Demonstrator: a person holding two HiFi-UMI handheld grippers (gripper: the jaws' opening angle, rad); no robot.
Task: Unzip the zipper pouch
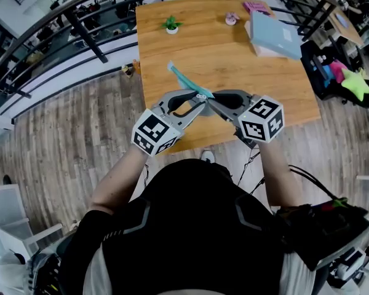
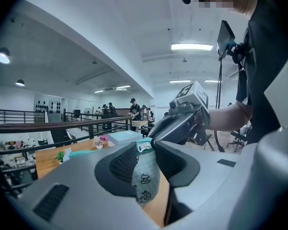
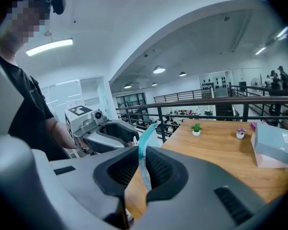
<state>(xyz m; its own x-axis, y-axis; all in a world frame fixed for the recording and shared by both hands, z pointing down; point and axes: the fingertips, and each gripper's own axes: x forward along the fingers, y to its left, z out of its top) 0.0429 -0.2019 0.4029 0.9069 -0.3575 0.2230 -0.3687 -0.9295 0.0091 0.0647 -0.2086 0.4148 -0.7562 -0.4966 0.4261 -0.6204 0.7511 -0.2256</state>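
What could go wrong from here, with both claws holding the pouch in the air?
The right claw pinches only a thin edge of the pouch, so a pull may slip it free. The left claw seems to hold only fabric, so pulling may just stretch it. If dropped by the table edge, it could hit the floor.

zipper pouch ends hidden between jaws

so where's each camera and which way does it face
Head view: on the head, facing down at wooden table; shows shoulders, forearms, left gripper, right gripper.
Left gripper view: on that gripper, along its jaws toward the right gripper, torso.
Right gripper view: on that gripper, along its jaws toward the left gripper, torso.
Shared: teal fabric zipper pouch clamped in both jaws.
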